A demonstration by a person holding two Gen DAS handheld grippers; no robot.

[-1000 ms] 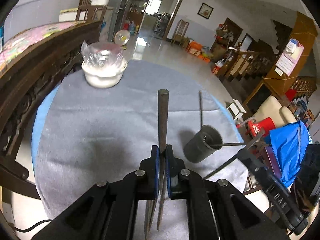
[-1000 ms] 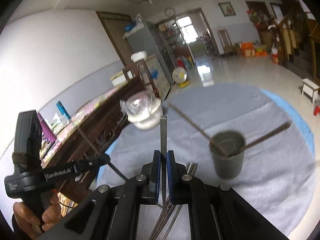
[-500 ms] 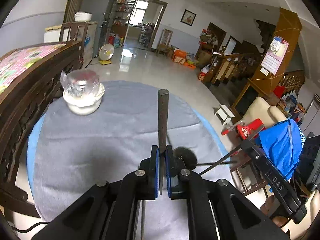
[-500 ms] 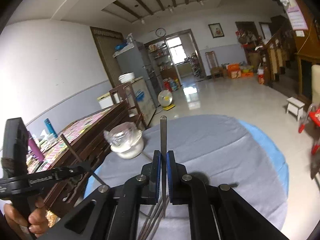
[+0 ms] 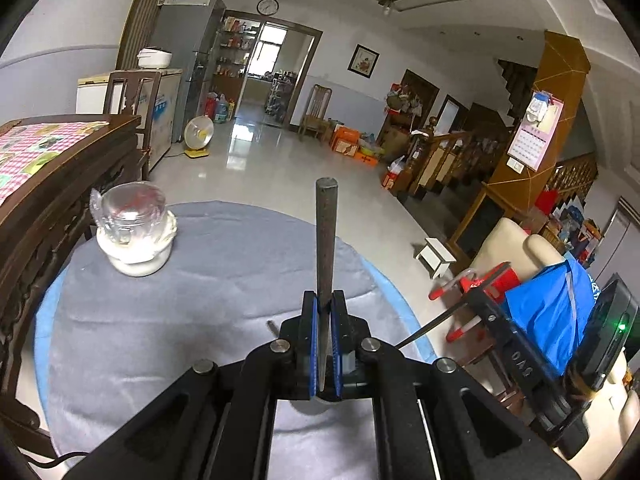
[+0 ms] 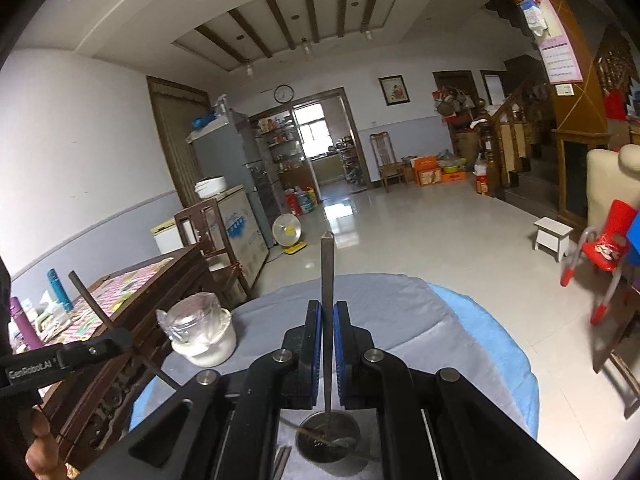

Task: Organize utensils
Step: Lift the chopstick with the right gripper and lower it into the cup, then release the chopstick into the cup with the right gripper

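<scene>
My left gripper (image 5: pixel 325 300) is shut on a dark metal utensil handle (image 5: pixel 326 232) that stands upright above the grey cloth. My right gripper (image 6: pixel 328 310) is shut on another slim metal utensil (image 6: pixel 327 272) whose lower end reaches down into the grey holder cup (image 6: pixel 329 436) right below the jaws. Other utensils lie in that cup. In the left wrist view the cup is almost fully hidden under the gripper. The right gripper shows at the right of the left wrist view (image 5: pixel 472 304), the left gripper at the left of the right wrist view (image 6: pixel 120 338).
A round table with a grey cloth (image 5: pixel 200 312) over a blue cover (image 6: pixel 492 340). A white bowl with a clear plastic lid (image 5: pixel 134 236) stands at its far left. A carved wooden bench (image 5: pixel 60 184) runs along the left. A red chair (image 6: pixel 604 248) is on the right.
Both grippers have risen and tilted up with their utensils. The cup has slid from the right of the view to under the jaws. The right utensil now points down into the cup.
</scene>
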